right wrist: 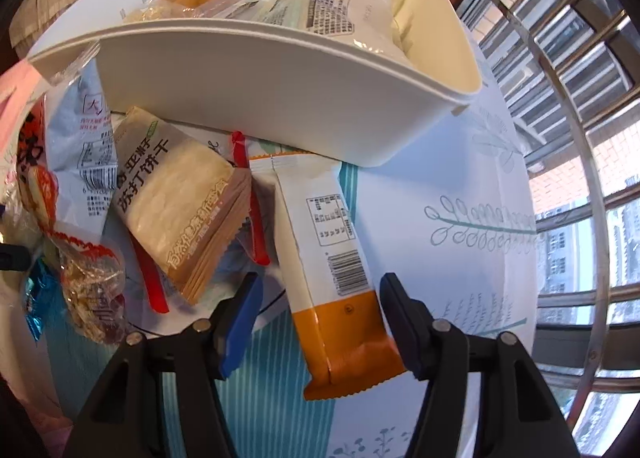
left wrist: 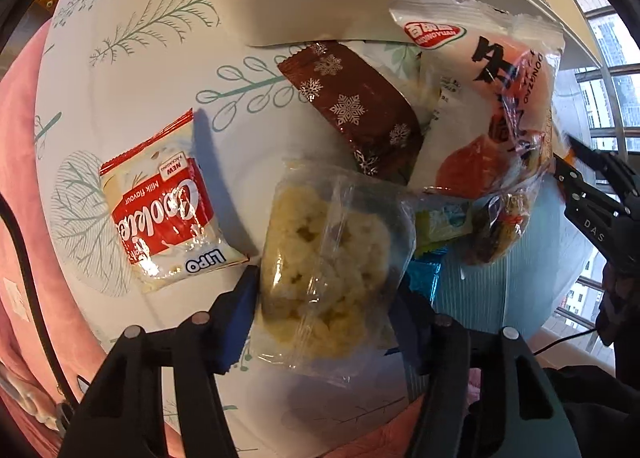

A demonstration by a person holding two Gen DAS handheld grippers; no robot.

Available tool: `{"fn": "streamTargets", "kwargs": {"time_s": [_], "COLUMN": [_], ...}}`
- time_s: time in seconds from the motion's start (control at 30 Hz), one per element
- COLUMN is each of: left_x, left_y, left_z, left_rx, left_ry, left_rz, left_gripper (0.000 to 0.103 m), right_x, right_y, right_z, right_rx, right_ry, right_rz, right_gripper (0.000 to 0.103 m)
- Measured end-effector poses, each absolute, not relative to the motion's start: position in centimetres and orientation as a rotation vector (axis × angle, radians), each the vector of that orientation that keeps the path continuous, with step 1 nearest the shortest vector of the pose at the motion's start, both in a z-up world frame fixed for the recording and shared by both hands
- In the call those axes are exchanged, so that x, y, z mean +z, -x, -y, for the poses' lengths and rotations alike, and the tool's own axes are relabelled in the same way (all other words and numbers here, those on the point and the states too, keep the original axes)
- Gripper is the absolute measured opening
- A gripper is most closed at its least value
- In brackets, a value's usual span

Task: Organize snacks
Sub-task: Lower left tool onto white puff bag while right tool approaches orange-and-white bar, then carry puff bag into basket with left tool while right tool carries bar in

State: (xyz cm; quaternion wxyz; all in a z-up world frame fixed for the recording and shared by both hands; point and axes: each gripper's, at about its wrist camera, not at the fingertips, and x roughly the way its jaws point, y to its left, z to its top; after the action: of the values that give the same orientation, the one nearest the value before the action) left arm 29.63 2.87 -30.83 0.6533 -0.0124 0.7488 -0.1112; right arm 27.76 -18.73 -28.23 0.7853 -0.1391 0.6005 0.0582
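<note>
My left gripper (left wrist: 326,290) is shut on a clear-wrapped yellow rice cake (left wrist: 324,270), held just above the table. Around it lie a red Lipo cookie pack (left wrist: 160,202), a brown snowflake packet (left wrist: 356,106) and a white-and-red bag (left wrist: 492,106). My right gripper (right wrist: 320,306) is open, its fingers on either side of a white-and-orange bar packet (right wrist: 332,254) lying on the table. A tan cracker pack (right wrist: 180,202) lies to its left. The white basket (right wrist: 280,98) stands behind, holding several snacks.
The round table (right wrist: 440,258) has a leaf-print cloth. A window grille (right wrist: 580,138) runs along the right. A clear bag of nuts (right wrist: 88,290) and a blue foil wrapper (right wrist: 36,294) lie at the left. A pink chair (left wrist: 16,178) stands beyond the table edge.
</note>
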Motion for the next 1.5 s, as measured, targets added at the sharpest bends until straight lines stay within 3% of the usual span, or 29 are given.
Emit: {"fn": "streamTargets", "kwargs": {"time_s": [0.07,0.5,0.83,1.27,1.5], "left_x": [-30.8,-28.5,-24.5,-16.8,-12.7], "left_y": [-29.7,-24.7,-21.6,-22.0,-23.3], "left_z": [-2.9,-3.6,-4.6,-6.7,-6.0], "left_rx": [-0.253,-0.230,-0.200,-0.199,-0.222], "left_ry": [0.028,0.037,0.074,0.046,0.027], "left_rz": [-1.691,-1.671,-1.608,-1.509,-1.450], "left_gripper": [0.059,0.058,0.058,0.058,0.058], "right_x": [-28.2,-28.1,-27.9,-24.0,-19.1], "right_y": [-27.9,-27.4,-25.6,-22.1,-22.2], "right_z": [18.8,19.6,23.4,24.8,23.6], "right_rx": [0.144,0.062,-0.079,-0.069,0.006], "right_ry": [0.266,0.152,-0.185,-0.438,-0.476], "right_rz": [-1.309,-1.394,-1.507,-1.480,-1.430], "right_gripper": [0.039,0.033,0.032,0.032,0.032]}}
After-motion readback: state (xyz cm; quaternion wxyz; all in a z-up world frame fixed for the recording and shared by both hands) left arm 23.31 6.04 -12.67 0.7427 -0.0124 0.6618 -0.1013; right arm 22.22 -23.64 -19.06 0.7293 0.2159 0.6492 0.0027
